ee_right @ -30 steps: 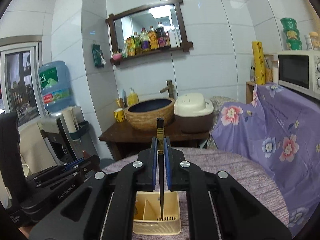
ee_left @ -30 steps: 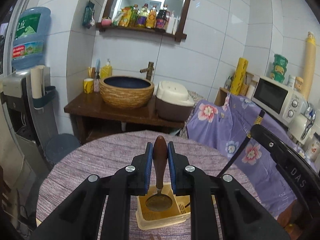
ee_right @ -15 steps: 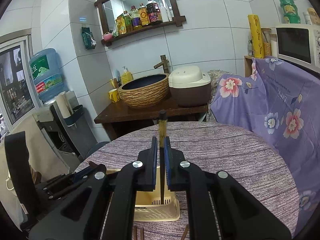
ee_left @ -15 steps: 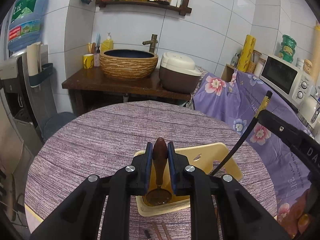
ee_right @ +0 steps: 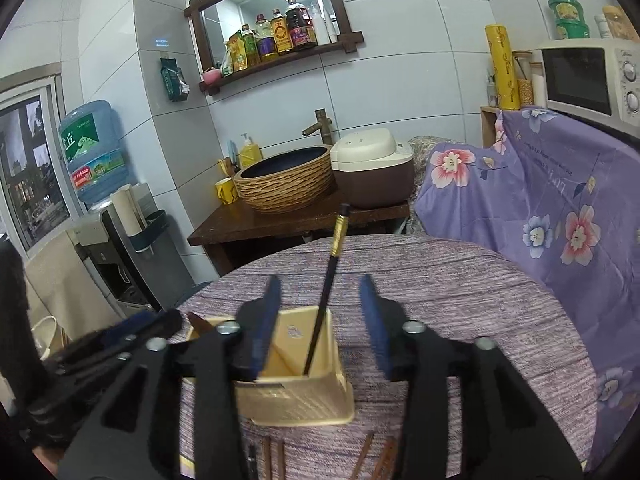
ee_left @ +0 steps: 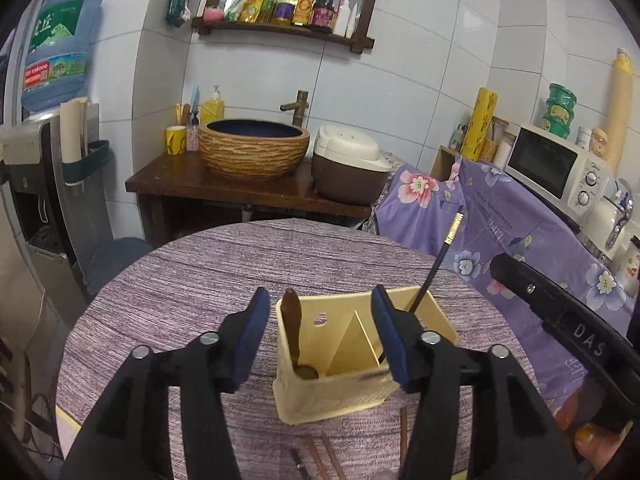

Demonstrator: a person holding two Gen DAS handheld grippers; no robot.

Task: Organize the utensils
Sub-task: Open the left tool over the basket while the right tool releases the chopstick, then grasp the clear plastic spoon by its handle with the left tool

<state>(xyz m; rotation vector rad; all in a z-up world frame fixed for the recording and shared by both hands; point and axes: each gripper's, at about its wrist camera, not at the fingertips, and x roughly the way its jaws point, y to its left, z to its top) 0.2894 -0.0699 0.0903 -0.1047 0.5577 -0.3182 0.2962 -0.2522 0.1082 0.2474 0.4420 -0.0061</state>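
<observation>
- The left gripper (ee_left: 318, 330) is seen with its jaws spread wide apart, nothing being held between the blue pads (ee_left: 256, 336).
- The right gripper (ee_right: 320, 320) is likewise seen spread apart and empty.
- A cream utensil holder (ee_left: 336, 384) is stood on the round table (ee_left: 192, 280), which is covered with a purple striped cloth; the holder is split by a slanted divider.
- A brown wooden spoon (ee_left: 292, 328) is leaned in the holder's left compartment, bowl down, handle tip above the rim.
- A black chopstick with a gold band (ee_right: 326, 292) is leaned in the right compartment, tilted away from the spoon.
- More brown chopsticks (ee_right: 366, 456) are laid flat on the cloth just in front of the holder, partly hidden by the gripper arms.
- Behind the table, a woven basin (ee_left: 254, 152), a rice cooker (ee_left: 350, 168), a microwave (ee_left: 560, 168) and a water dispenser (ee_left: 52, 52) are seen.
- The holder's near wall is partly blocked in each view by the gripper's own fingers.
</observation>
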